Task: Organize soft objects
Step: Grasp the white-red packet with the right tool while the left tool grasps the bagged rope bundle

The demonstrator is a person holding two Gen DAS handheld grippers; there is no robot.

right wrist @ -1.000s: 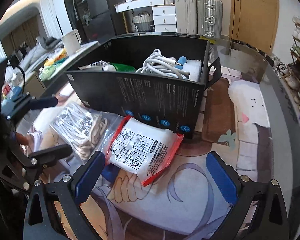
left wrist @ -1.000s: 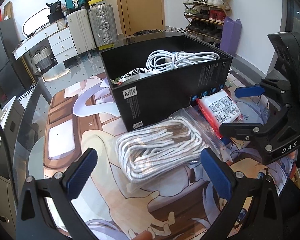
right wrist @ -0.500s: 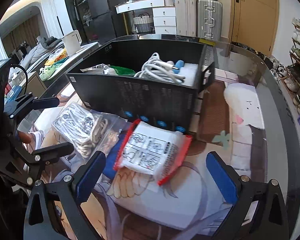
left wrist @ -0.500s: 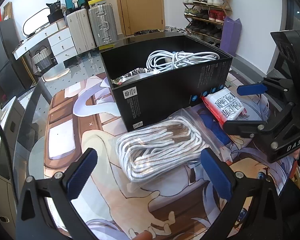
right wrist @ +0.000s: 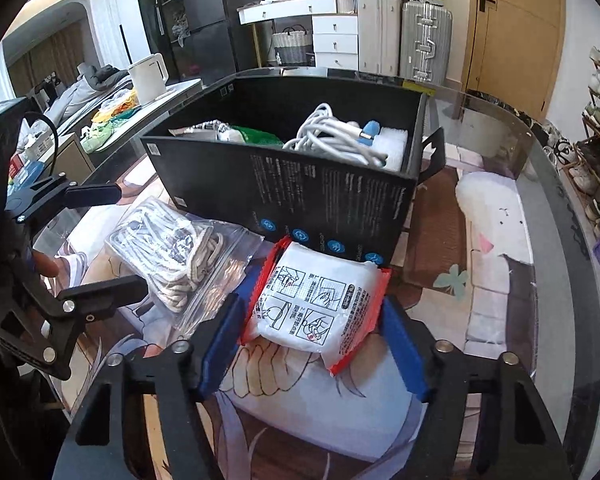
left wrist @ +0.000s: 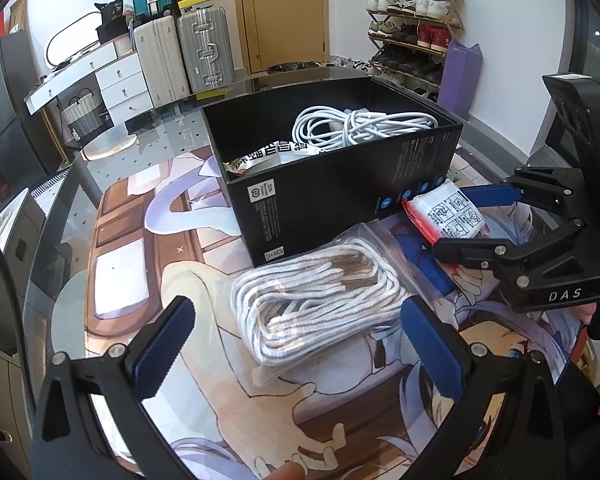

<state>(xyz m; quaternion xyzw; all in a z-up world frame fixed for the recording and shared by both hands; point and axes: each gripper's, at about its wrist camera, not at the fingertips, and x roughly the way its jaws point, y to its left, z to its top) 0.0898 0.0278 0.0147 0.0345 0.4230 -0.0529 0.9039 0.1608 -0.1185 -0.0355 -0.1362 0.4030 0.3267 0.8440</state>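
- The right gripper [right wrist: 314, 336] had its blue pads on either side of a white packet with red edges [right wrist: 316, 308], jaws closing in. The pads looked to be touching the packet's edges, so I'd call that a grip, just a light one.
- That packet sat on the printed table mat [right wrist: 496, 292], right up against the front wall of the black box [right wrist: 300, 196], at about 12 o'clock from the right gripper.
- The left gripper [left wrist: 296, 344] hung wide open with nothing pinched. Its pads stood either side of the near end of a clear zip bag of white rope [left wrist: 320, 300], not touching it.
- The rope bag lay flat on the mat just in front of the box, around 12 o'clock from the left gripper, with the packet [left wrist: 448, 216] off at roughly 2 o'clock.
- Inside the box was a coil of white cable [left wrist: 352, 126], plus a printed pouch [left wrist: 276, 154] at the near-left end. From the right camera I could also see something green [right wrist: 256, 136] in there.
- A bit of a finger [left wrist: 286, 472] showed at the bottom edge of the left view.
- Suitcases [left wrist: 184, 56] stood by the far wall, and a shoe rack [left wrist: 412, 32] to the right of the door.
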